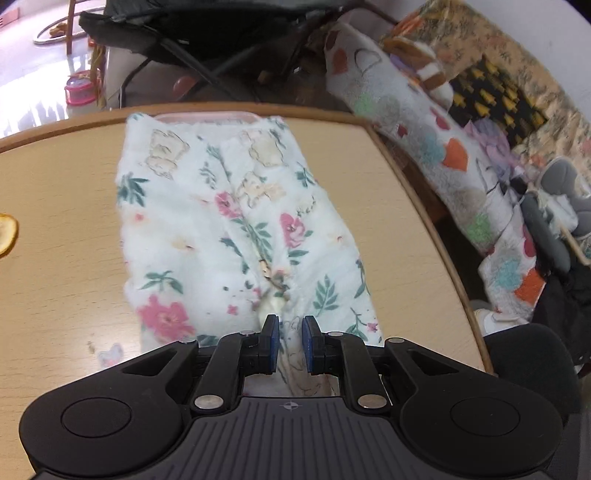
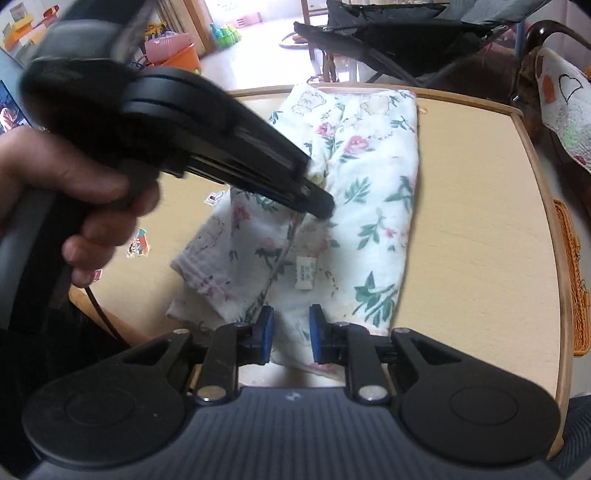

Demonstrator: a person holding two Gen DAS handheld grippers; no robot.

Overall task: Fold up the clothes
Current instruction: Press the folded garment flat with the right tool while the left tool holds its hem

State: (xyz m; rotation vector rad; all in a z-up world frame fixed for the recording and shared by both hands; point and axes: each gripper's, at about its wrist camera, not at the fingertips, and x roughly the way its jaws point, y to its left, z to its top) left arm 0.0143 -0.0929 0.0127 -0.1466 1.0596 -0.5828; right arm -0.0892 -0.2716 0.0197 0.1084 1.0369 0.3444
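A white floral garment (image 1: 229,221) lies lengthwise on the tan table (image 1: 55,184), folded into a long strip. My left gripper (image 1: 290,326) sits at its near end. The blue pads stand narrowly apart with a ridge of cloth pinched between them, and creases run toward the tips. In the right wrist view, a hand (image 2: 74,192) holds the left gripper (image 2: 319,208), whose tips are on the middle of the garment (image 2: 369,184). My right gripper (image 2: 291,328) hovers over the near hem beside the care label (image 2: 306,273). Its pads are apart and the cloth lies flat beneath them.
Stickers (image 2: 138,242) dot the table (image 2: 480,221) left of the garment. A heart-print blanket (image 1: 424,147) drapes over furniture to the right. An orange wicker basket (image 2: 572,277) stands off the right edge, and a black folding chair (image 2: 388,33) stands behind the table.
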